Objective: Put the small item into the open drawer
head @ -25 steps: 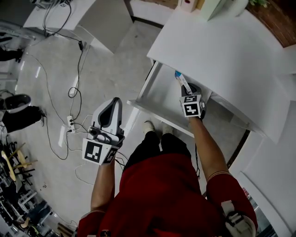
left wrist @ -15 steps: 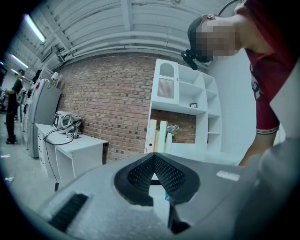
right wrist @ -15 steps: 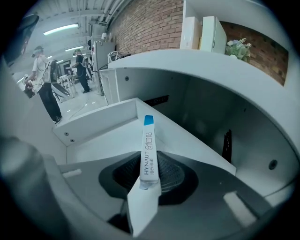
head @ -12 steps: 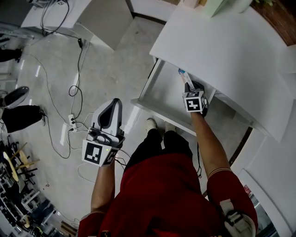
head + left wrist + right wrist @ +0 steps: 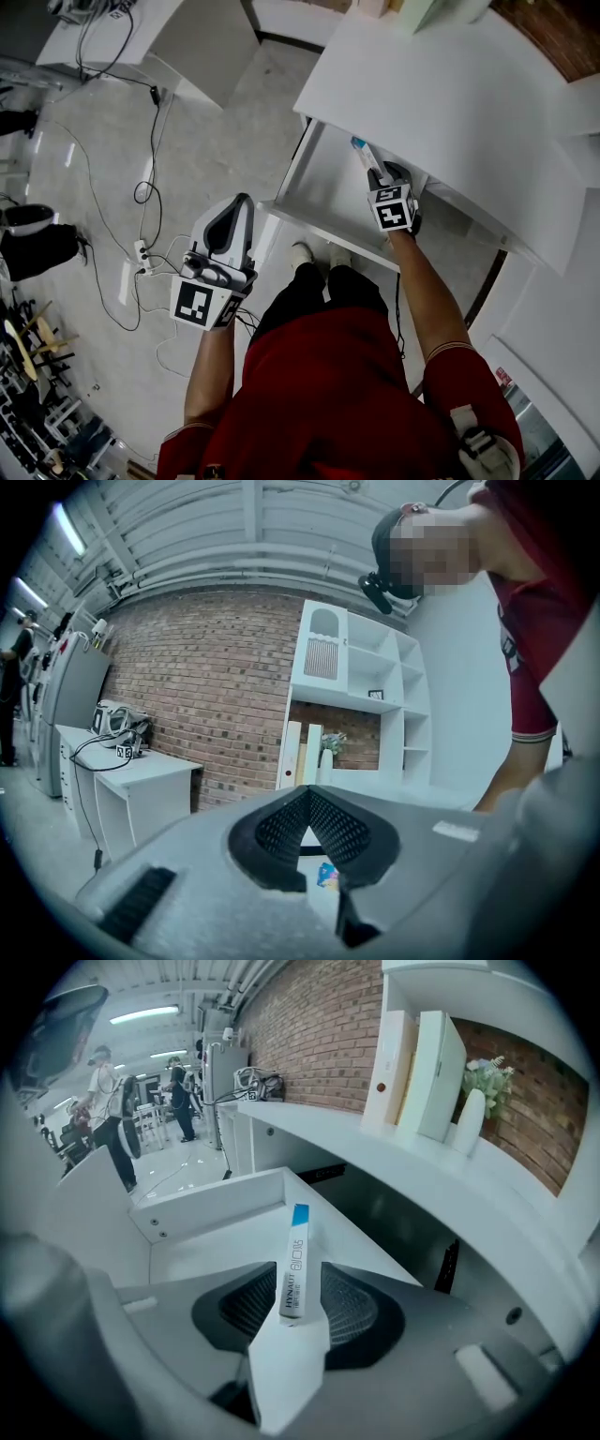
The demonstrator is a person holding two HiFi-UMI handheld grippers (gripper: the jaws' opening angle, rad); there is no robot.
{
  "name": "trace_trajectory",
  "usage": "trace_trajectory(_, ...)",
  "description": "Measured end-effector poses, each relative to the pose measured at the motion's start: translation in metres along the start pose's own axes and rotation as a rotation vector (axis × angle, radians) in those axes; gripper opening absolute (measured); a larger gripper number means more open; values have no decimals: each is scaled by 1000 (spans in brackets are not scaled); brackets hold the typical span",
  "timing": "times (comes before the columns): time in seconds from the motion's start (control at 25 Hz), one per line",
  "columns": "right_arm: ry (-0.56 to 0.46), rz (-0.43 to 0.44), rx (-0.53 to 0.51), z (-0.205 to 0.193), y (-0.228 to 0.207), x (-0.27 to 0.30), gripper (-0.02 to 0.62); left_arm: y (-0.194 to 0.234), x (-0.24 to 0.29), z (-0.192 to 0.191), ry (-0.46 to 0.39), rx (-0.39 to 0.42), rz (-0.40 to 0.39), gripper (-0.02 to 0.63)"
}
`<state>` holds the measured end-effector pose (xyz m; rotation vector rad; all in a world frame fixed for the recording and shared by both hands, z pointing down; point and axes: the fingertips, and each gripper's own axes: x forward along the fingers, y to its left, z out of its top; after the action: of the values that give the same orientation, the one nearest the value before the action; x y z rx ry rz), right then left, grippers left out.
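Right gripper (image 5: 380,180) is the one doing the job. It sits over the open drawer (image 5: 323,192), close to the back where the white tabletop (image 5: 450,103) overhangs it. The small item is a slim white tube with a blue end (image 5: 295,1251), and it sits right between the right jaws. Its long axis runs the same way the jaws point, blue end sticking out past the tips toward the drawer's far wall. The jaws are opening and look wide now. I can see a sliver of gap on each side of the tube, so I'd say the pads aren't really pinching it and it's about to drop.

What matters is that the tube is straight above the drawer floor, inside the walls, with bare white bottom under it. It only has to go down. The one thing I'd watch is the tabletop edge just above the drawer's back, since lifting the gripper out could clip it.

Left gripper (image 5: 307,799) is well away from the drawer, out over the floor on the person's other side. Its jaws meet at the tips with nothing in them, so it's just waiting.

There are a couple of upright white books (image 5: 427,1063) and a small vase with a plant (image 5: 472,1115) up on the tabletop, above the drawer and not in the way.
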<state>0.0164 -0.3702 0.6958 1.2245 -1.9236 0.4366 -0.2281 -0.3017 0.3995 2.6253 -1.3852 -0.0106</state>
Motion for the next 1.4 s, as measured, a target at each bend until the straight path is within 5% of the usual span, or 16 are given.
trace_trajectory(0.28, -160, 53, -107, 42, 17, -62, 107, -21, 9, 2, -16, 33, -68, 0)
trace_trajectory(0.6, -483, 138, -46, 121, 34, -170, 12, -50, 21, 13, -52, 48, -140, 0)
trace_trajectory(0.88, -712, 240, 11, 162, 60, -254, 12, -75, 22, 33, -89, 55, -186, 0)
trace_trajectory(1.4, -943, 339, 93, 182, 86, -335, 11, -117, 11, 53, -101, 90, -295, 0)
